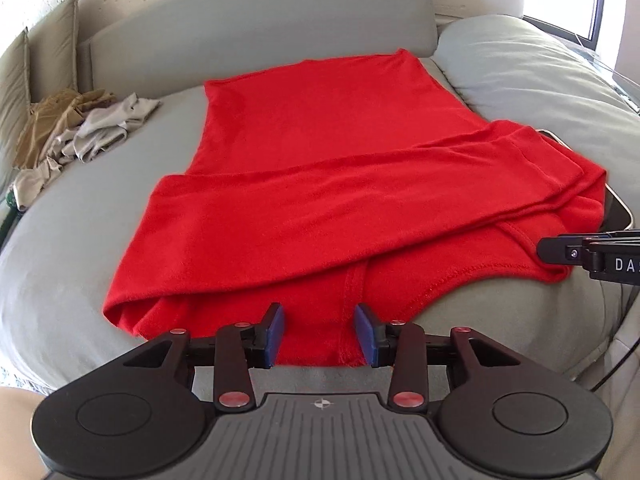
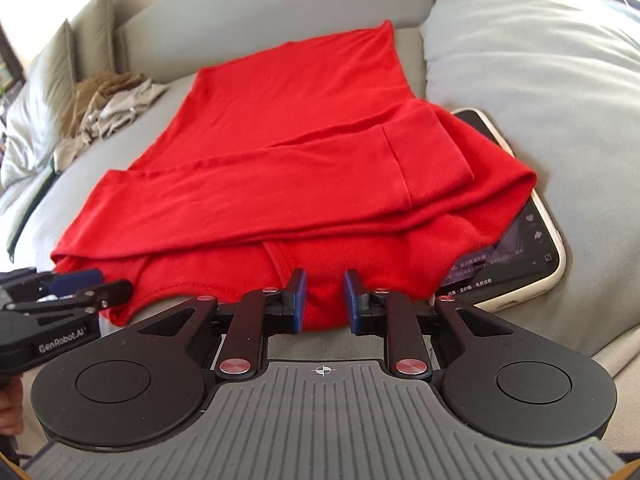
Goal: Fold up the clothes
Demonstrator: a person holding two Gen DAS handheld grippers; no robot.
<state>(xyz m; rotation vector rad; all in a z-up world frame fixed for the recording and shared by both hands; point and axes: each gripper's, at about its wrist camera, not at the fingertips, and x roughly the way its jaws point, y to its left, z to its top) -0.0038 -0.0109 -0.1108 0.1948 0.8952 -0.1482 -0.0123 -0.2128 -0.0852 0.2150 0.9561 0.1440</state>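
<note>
while the fold is only part done: the notes below hold;
garment: red top (image 1: 320, 168), lying flat along the bed (image 1: 80, 208), sleeves folded across its body, collar end nearest both cameras;
feel: judged soft, light and limp knit; it will sag and drape from wherever it is lifted, and a single layer may slip off the ones beneath;
where to hold: the near edge either side of the neckline seam, pinching all layers together so the fold travels as one;
left claw (image 1: 319, 330): partly open, blue pads either side of the near hem with cloth between them, not seen pressing;
right claw (image 2: 325, 300): narrower gap, likewise astride the red edge, no firm pinch visible;
phone (image 2: 520, 248): lit screen, partly under the garment's right side; lifting the cloth could drag it;
other clothes (image 1: 80, 128): crumpled beige pile, well apart at the far left of the bed.
</note>
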